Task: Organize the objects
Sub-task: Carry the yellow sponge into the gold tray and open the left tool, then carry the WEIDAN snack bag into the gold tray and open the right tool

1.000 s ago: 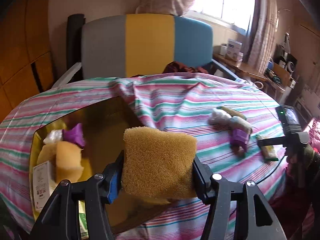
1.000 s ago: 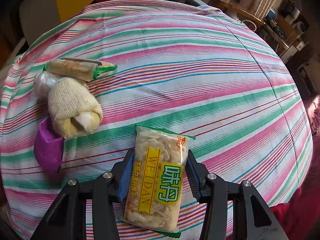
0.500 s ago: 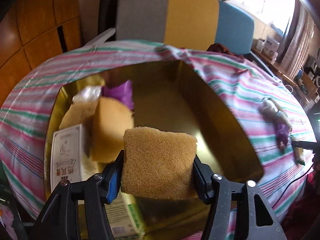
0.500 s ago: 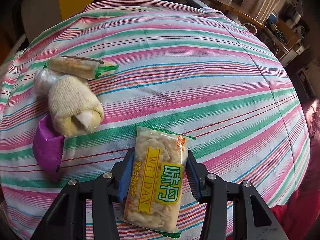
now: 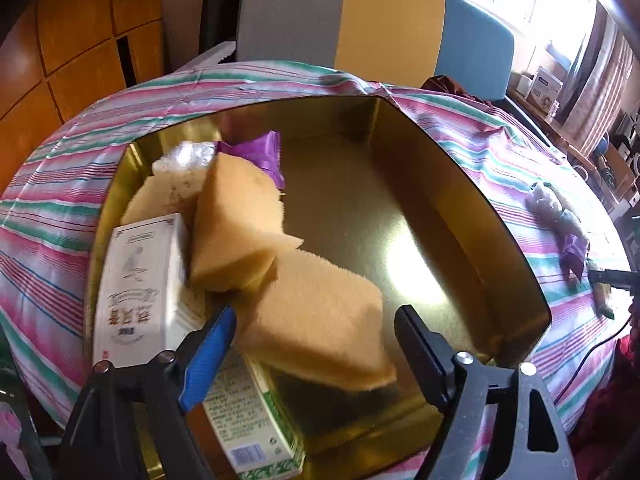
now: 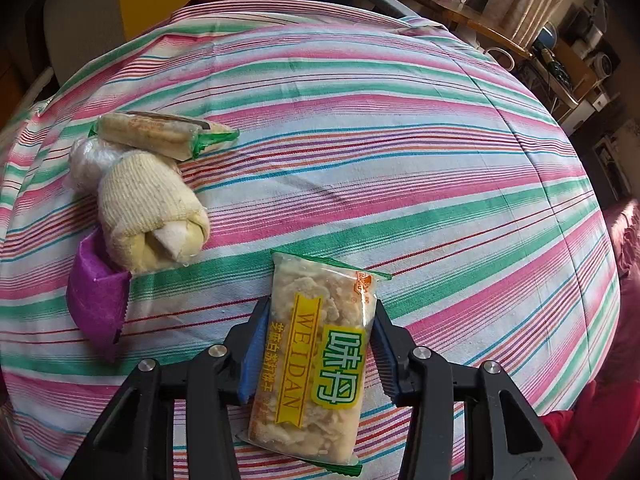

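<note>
My left gripper [image 5: 316, 320] is open above a gold tin box [image 5: 460, 208]. A yellow sponge [image 5: 320, 312] lies free in the box between and beyond the jaws, blurred. The box also holds a second sponge [image 5: 236, 224], a white carton [image 5: 140, 280], a purple packet [image 5: 260, 152] and a green-and-white box [image 5: 248, 420]. My right gripper [image 6: 320, 320] is shut on a WEIDAN snack packet [image 6: 316, 364] over the striped tablecloth [image 6: 400, 160].
On the cloth to the right gripper's left lie a rolled cream sock [image 6: 148, 208], a purple packet [image 6: 96, 296], a wafer packet [image 6: 160, 136] and a plastic bundle [image 6: 88, 160]. A grey, yellow and blue chair back [image 5: 372, 28] stands behind the table.
My left gripper moved over the gold box, opened and let go of the sponge, which now lies in the box. The right gripper has stayed still, holding the snack packet.
</note>
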The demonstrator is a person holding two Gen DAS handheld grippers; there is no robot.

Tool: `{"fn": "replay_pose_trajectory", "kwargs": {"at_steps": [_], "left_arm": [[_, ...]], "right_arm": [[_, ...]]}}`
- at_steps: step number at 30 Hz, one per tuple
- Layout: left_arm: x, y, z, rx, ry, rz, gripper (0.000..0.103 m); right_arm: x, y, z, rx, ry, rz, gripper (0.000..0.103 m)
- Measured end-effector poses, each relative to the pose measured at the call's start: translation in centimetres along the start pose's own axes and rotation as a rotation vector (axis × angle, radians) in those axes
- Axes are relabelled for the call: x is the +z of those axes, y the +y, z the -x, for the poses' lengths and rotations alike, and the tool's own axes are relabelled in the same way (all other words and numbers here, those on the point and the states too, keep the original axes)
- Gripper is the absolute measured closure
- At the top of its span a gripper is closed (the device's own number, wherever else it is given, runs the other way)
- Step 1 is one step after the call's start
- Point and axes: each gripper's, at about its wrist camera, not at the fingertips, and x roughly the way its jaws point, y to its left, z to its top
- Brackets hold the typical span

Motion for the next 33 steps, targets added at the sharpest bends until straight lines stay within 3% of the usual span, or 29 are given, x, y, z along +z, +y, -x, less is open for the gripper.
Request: {"fn": "replay_pose_trajectory", "kwargs": {"at_steps": [3,8,12,16,19,24,28,33], "left_arm": [[-0.1,0.7,1.2,-0.013,-0.020,0.020,0.020],[-0.3,1.1,4.1,0.048,-0.101,0.004,0.020],[-0.1,1.9,6.3,0.090,-0.163,0.006,0.020],[0.1,2.6,7.5,0.115,-0.194,0.016,0.020],[0.1,2.7,7.6,0.113,-0.196,0.026,0.020],[-0.3,2.9,7.8,0.111,-0.194,0.038,0.020],[-0.8,3.4,7.6,0.110,-0.183,0.050,0.020],[-1.3,4.1,7.2,0.105,-0.168,0.072,0.020]], "right_arm": [[1.1,0.6,-1.5,0.005,-0.004,-0.009,0.057],[1.0,-0.5,0.2,0.007,-0.048,-0.060,0.057],[1.0,-1.0,2.8,0.069,-0.141,-0.106,0.058],[1.2,1.0,6.9,0.168,-0.214,-0.093,0.058],[2.9,5.6,8.7,0.242,-0.266,-0.005,0.058],[1.9,15.3,14.9,0.377,-0.318,0.178,0.058],[1.1,24.4,16.3,0.473,-0.310,0.338,0.058],[0.1,33.4,15.4,0.521,-0.261,0.484,0.058]]}}
